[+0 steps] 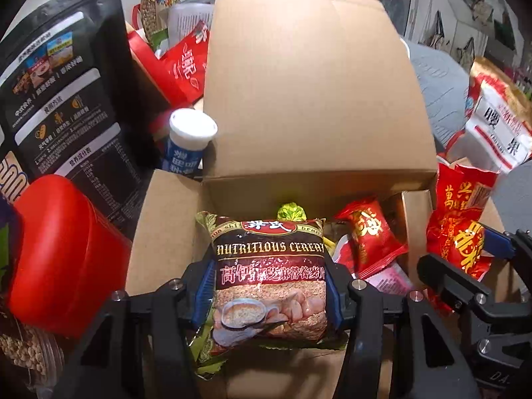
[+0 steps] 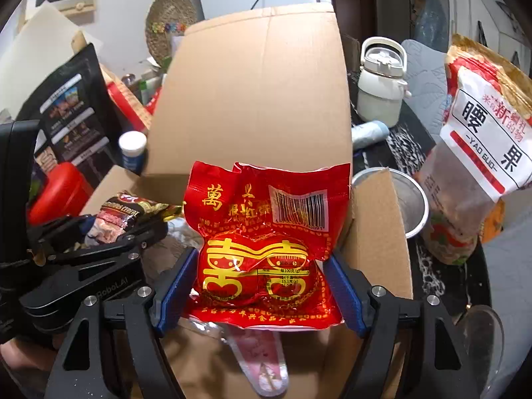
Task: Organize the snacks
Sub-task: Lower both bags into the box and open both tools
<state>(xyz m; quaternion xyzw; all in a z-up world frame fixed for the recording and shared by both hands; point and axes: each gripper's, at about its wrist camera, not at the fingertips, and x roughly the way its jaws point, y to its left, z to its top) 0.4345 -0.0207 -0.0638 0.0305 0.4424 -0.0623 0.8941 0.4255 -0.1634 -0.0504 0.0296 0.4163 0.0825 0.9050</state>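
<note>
1. One open cardboard box (image 1: 312,99) is taken as the landmark; its tall back flap is raised and a shorter flap stands at its right side.
2. Two grippers are seen, both held over the box opening. The left gripper (image 1: 267,294) is clamped on one cereal packet (image 1: 269,276), its blue pads pressed into the packet's sides. The right gripper (image 2: 259,286) is closed on one red gold-printed packet (image 2: 266,232), with the blue pads against its lower bulge.
3. Both held packets are above the box interior, in front of the raised flap.
4. Inside the box, one smaller red sachet (image 1: 369,239) is seen right of the cereal packet, and one pale pink pouch (image 2: 262,355) lies below the red packet. Part of a green wrapper shows behind the cereal packet.
5. Left of the box are counted one black stand-up pouch (image 1: 63,86), one red container (image 1: 63,252) and one white-capped blue tube (image 1: 189,139).
6. Right of the box are counted one white-labelled nut bag (image 2: 482,133), one white kettle-like jug (image 2: 380,83) and one round metal-rimmed bowl (image 2: 412,206).
7. Behind the box, one woven round mat (image 2: 169,23) is propped against a pale wall.
8. The surface right of the box is dark with white speckling (image 2: 409,153); the surroundings are crowded.
</note>
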